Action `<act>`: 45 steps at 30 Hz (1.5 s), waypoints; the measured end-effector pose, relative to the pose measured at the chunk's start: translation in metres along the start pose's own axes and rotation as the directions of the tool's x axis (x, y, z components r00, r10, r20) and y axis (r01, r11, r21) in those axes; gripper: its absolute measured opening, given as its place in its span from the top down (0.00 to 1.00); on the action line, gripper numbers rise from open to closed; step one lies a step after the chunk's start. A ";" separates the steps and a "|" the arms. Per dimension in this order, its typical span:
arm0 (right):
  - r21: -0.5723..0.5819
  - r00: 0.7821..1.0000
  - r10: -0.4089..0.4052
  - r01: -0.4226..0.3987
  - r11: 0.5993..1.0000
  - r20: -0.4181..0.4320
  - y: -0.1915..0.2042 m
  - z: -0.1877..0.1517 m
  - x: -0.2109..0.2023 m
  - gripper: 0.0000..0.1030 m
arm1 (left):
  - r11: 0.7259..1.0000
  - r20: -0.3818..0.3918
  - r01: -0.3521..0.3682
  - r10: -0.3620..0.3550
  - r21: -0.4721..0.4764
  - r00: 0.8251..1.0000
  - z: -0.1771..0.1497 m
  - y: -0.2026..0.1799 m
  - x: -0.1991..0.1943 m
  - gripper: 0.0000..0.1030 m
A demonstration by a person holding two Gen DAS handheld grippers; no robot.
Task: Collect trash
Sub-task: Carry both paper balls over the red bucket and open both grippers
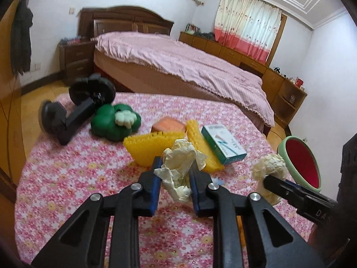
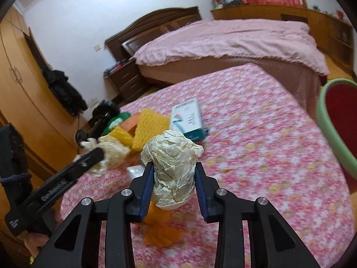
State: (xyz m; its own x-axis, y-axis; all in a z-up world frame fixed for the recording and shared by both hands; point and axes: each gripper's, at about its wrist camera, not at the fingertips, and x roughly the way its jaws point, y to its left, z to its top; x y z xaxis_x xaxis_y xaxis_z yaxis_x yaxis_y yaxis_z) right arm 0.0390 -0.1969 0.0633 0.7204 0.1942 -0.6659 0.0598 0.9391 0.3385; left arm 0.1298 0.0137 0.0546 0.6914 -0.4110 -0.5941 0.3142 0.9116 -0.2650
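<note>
My left gripper (image 1: 175, 167) is shut on a crumpled cream paper wad (image 1: 180, 167), held just above the pink flowered tablecloth (image 1: 78, 178). My right gripper (image 2: 175, 169) is shut on a second, rounder crumpled paper ball (image 2: 173, 174). In the left wrist view the right gripper's ball (image 1: 268, 169) hangs at the right, close to a green bin with a red inside (image 1: 301, 163). In the right wrist view the left gripper (image 2: 98, 154) and its wad (image 2: 111, 154) show at the left. The bin's rim (image 2: 328, 134) fills the right edge.
On the cloth lie yellow foam netting (image 1: 145, 147), a teal and white box (image 1: 223, 144), an orange pad (image 1: 168, 124), a green toy (image 1: 116, 122) and a black dumbbell-like stand (image 1: 82, 105). An orange net piece (image 2: 160, 230) lies under my right gripper. A bed (image 1: 178, 67) stands behind.
</note>
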 end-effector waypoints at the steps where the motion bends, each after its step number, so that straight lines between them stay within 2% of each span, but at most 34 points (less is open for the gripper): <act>1: 0.000 1.000 -0.022 0.022 1.000 0.013 -0.003 0.000 -0.004 0.65 | 1.000 0.011 0.004 -0.004 0.004 1.000 0.000 -0.002 -0.003 0.78; 6: 0.066 0.996 -0.061 0.057 0.996 0.063 -0.026 0.001 -0.027 0.65 | 0.998 0.004 0.052 -0.052 -0.021 0.999 0.003 -0.012 -0.013 0.78; 11: 0.101 0.986 -0.142 0.132 0.986 0.089 -0.046 -0.003 -0.047 0.65 | 0.998 0.031 0.055 -0.055 0.018 0.998 0.002 -0.032 -0.028 0.78; 17: 0.182 0.982 -0.162 0.143 0.973 0.096 -0.077 -0.010 -0.069 0.65 | 0.998 0.041 0.060 -0.061 0.028 0.997 0.002 -0.052 -0.038 0.78; 26: 0.257 0.975 -0.184 0.146 0.955 0.128 -0.114 -0.016 -0.098 0.65 | 0.991 -0.007 0.127 -0.126 0.032 0.992 -0.001 -0.094 -0.033 0.78; 33: 0.301 0.970 -0.193 0.142 0.943 0.148 -0.145 -0.021 -0.114 0.65 | 0.980 -0.069 0.197 -0.194 0.034 0.979 -0.001 -0.132 -0.016 0.78; 37: 0.367 0.975 -0.162 0.097 0.925 0.150 -0.170 -0.022 -0.123 0.65 | 0.966 -0.126 0.254 -0.246 0.045 0.961 -0.003 -0.158 0.000 0.78; 41: 0.371 0.961 -0.211 0.133 0.919 0.177 -0.189 -0.020 -0.139 0.65 | 0.958 -0.165 0.276 -0.261 0.073 0.951 -0.007 -0.185 0.017 0.78; 45: 0.379 0.951 -0.244 0.159 0.912 0.190 -0.207 -0.018 -0.152 0.65 | 0.945 -0.198 0.319 -0.300 0.071 0.933 -0.009 -0.215 0.036 0.78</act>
State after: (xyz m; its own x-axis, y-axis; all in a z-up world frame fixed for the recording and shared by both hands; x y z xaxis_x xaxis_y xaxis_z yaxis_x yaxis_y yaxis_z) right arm -0.0951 -0.4162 0.0826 0.8017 -0.0988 -0.5895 0.4306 0.7794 0.4550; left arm 0.0811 -0.1969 0.0833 0.4225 -0.6563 -0.6251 0.5633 0.7305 -0.3862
